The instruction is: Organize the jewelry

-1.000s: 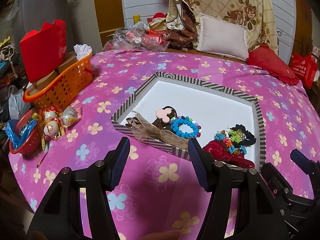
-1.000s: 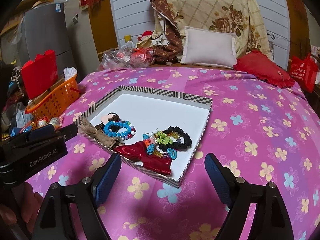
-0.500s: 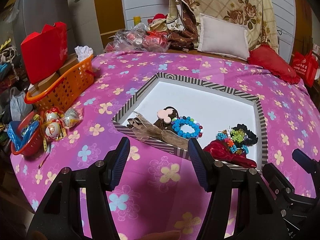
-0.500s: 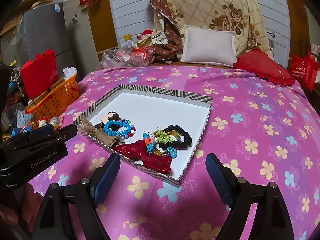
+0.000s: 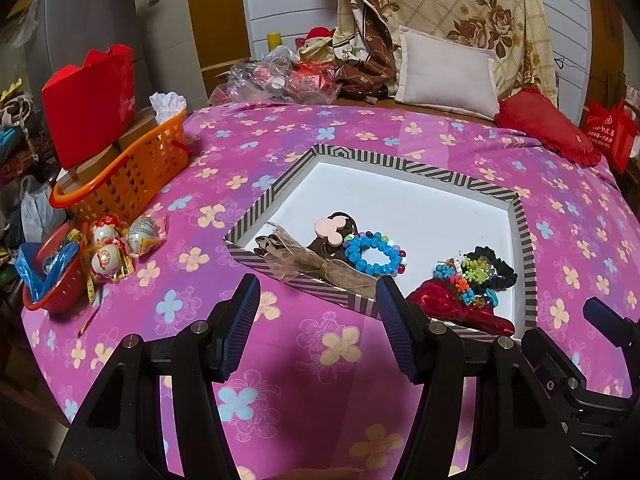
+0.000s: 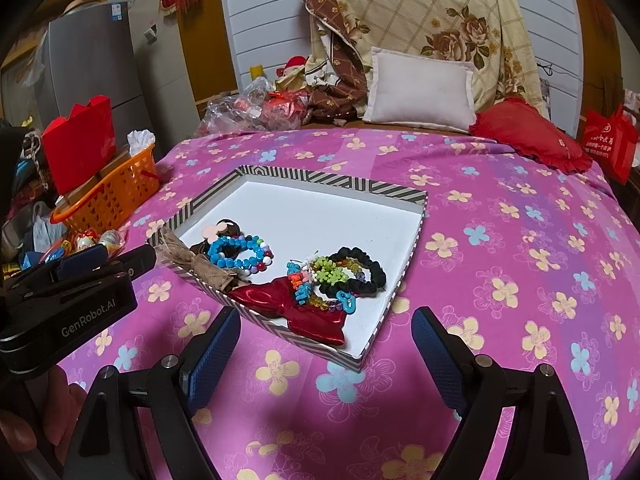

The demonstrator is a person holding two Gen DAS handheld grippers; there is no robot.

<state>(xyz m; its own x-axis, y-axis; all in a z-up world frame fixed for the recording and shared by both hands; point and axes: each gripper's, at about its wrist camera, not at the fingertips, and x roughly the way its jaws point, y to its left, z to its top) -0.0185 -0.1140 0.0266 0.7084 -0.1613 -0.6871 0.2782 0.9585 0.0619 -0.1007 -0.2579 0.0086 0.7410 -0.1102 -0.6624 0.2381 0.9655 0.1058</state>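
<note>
A striped-rim white tray (image 5: pixel 440 174) (image 6: pixel 332 182) lies on the pink flowered cloth. In it lie a blue bead bracelet (image 5: pixel 372 254) (image 6: pixel 236 250), a pink mouse-shaped hair tie (image 5: pixel 332 229), a black scrunchie (image 6: pixel 366 272), a green bead piece (image 5: pixel 476 270) (image 6: pixel 330 270) and a red bow (image 5: pixel 456 306) (image 6: pixel 308 308). A brown gauze bow (image 5: pixel 304 262) (image 6: pixel 196 262) drapes over the tray's near rim. My left gripper (image 5: pixel 314 326) is open and empty in front of the tray. My right gripper (image 6: pixel 326 354) is open and empty, near the tray's corner.
An orange basket (image 5: pixel 132 176) with boxes and a red bag (image 5: pixel 90 100) stands at the left. Wrapped eggs (image 5: pixel 116 246) and a red bowl (image 5: pixel 52 288) sit by the left table edge. Pillows (image 6: pixel 420 88) and clutter lie behind the table.
Both grippers have drawn back slightly from the tray, staying open. Nothing in the tray has moved.
</note>
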